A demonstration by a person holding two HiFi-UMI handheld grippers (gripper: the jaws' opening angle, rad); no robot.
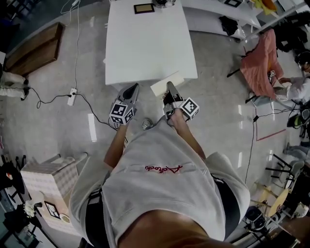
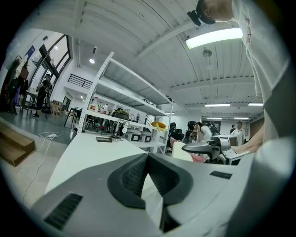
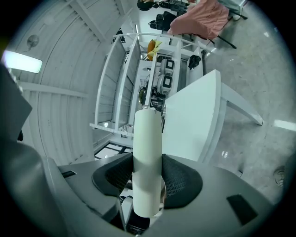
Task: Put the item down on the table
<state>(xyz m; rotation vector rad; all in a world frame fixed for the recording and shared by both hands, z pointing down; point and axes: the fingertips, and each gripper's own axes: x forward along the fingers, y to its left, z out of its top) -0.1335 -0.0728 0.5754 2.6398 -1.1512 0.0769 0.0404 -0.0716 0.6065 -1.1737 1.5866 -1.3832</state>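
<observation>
The item is a flat cream-white box [image 1: 166, 83], seen edge-on as a tall pale slab [image 3: 147, 152] in the right gripper view. My right gripper [image 1: 170, 88] is shut on it, with a dark ribbed pad on either side. It holds the box over the near edge of the white table [image 1: 145, 43]. I cannot tell if the box touches the tabletop. My left gripper [image 1: 132, 89] hovers just left of it at the same table edge. Its jaws [image 2: 148, 157] meet at the tips with nothing between them.
A small dark framed object [image 1: 144, 8] lies at the table's far end. On the floor to the left are a power strip with cable [image 1: 72, 96] and a wooden bench [image 1: 34, 48]. A cardboard box [image 1: 48, 181] stands near left. A pink-draped chair [image 1: 261, 60] and a seated person [image 1: 298, 87] are at right.
</observation>
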